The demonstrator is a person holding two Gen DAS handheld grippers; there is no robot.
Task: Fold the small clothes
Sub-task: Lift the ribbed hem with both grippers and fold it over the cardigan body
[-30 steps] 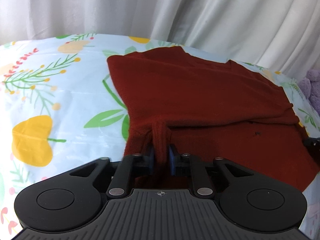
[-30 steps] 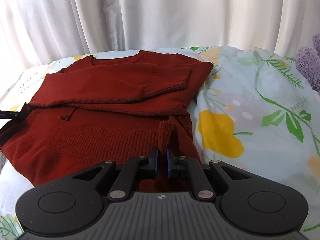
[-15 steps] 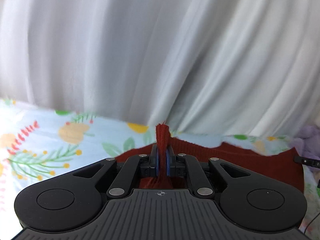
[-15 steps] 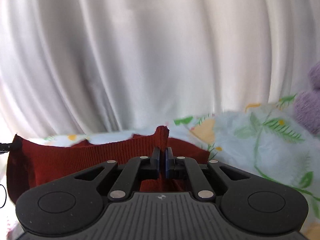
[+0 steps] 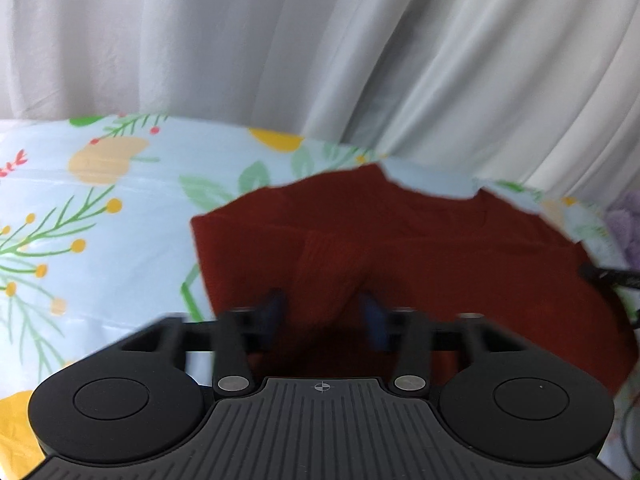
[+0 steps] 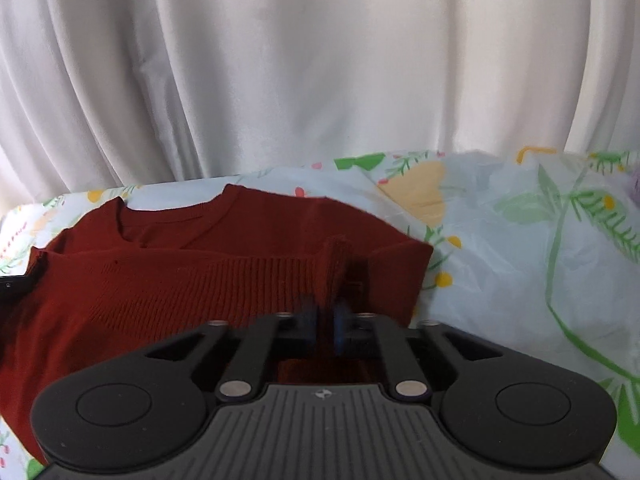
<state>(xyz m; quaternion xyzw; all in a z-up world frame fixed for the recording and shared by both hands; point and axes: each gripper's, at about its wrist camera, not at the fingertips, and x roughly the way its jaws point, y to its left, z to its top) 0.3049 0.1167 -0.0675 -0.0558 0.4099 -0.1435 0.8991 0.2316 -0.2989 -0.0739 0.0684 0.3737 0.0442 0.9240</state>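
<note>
Sweater (image 5: 420,248), dark red and knitted, lies spread on the floral sheet (image 5: 100,216) of what looks like a bed, and we read it as light, soft and floppy, with nothing stiff in it to carry a crease. Nearest to us in the left wrist view, our left tool (image 5: 326,312) has its blue-padded fingers (image 5: 372,320) spread apart, and a ridge of ribbed knit stands loose between them at 12 o'clock, so we judge it released and not pinched. In the right wrist view our right tool (image 6: 325,322) has its fingers much closer together, with a small upright tuft of the ribbed hem (image 6: 334,268) just ahead of the tips; whether that narrow gap grips the cloth we cannot tell, since the tips are blurred. Beyond the tools the hem band appears laid over the body of the garment, its ribbing running toward 9 o'clock, and past it the neckline (image 6: 168,220) sits at about 11 o'clock. We think the ribbed edges are the best places to take hold, because the knit is denser there and less likely to stretch or slide out than the plain body. Pinching a single layer would drag and wrinkle the fold, so both corners should move together. Farthest off hangs a white curtain (image 6: 320,60).
</note>
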